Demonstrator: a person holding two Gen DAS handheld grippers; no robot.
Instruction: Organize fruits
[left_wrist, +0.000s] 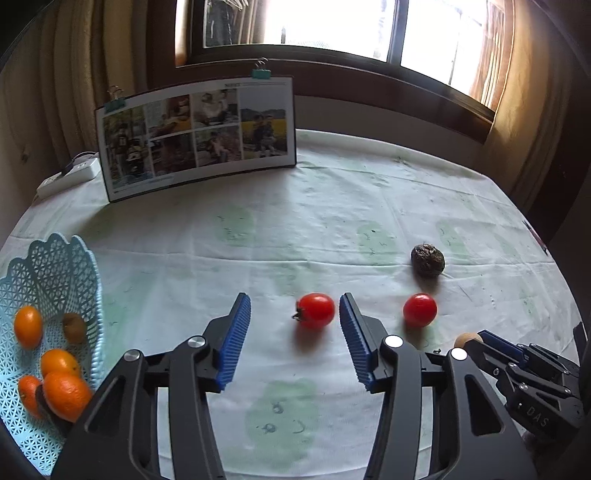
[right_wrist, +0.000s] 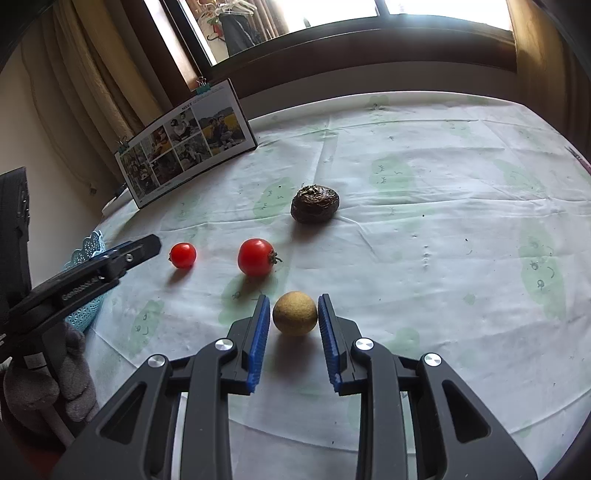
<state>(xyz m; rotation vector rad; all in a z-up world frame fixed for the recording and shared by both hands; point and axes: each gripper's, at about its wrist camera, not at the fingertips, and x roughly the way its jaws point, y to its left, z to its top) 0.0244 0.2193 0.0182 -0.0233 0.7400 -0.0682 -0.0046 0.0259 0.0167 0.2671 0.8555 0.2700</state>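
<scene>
My left gripper (left_wrist: 294, 298) is open low over the table. A red tomato (left_wrist: 315, 310) lies between its blue pads, closer to the right pad. To the right sit a second tomato (left_wrist: 420, 309) and a dark wrinkled fruit (left_wrist: 427, 259). At the left, the light blue basket (left_wrist: 55, 266) holds several oranges and a brown fruit. My right gripper (right_wrist: 293, 297) is open, its pads close on either side of a tan round fruit (right_wrist: 294, 313) resting on the cloth. A slim gap shows at the left pad. Both tomatoes (right_wrist: 255, 257) (right_wrist: 183, 255) lie beyond it.
A clipped photo board (left_wrist: 199, 136) stands at the back of the table, with a white power strip (left_wrist: 70, 177) to its left. The pale green tablecloth (right_wrist: 424, 240) stretches to the right. A grey-gloved hand (right_wrist: 55, 369) holds the left gripper (right_wrist: 151, 243) beside the basket (right_wrist: 88, 251).
</scene>
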